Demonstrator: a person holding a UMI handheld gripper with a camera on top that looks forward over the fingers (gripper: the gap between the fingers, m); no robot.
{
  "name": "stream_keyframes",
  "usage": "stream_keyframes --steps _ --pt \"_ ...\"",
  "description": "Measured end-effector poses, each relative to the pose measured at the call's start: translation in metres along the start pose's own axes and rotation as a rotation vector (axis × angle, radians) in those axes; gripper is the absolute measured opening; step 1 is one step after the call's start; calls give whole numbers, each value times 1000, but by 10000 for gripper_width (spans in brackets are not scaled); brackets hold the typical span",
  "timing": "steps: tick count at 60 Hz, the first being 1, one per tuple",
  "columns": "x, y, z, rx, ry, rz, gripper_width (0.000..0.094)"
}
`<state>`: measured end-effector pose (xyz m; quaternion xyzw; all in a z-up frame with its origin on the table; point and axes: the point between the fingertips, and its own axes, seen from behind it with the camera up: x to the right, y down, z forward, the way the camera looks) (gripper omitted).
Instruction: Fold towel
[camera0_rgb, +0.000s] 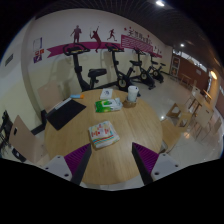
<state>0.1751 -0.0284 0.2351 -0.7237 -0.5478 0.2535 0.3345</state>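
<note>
Purple-padded gripper (110, 160) fingers stand wide apart, holding nothing, above the wooden table's (110, 165) near edge. Beyond them, mid-table, lies a folded towel (103, 134); a white kettle (132, 95) stands at the far edge.

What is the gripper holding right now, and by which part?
Nothing. The fingers are open and empty above the table; the folded towel lies beyond them.
</note>
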Motion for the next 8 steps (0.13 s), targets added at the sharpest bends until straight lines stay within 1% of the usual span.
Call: stream_keyframes --steps 8 --pt "-2 4 0 -7 -12 19 857"
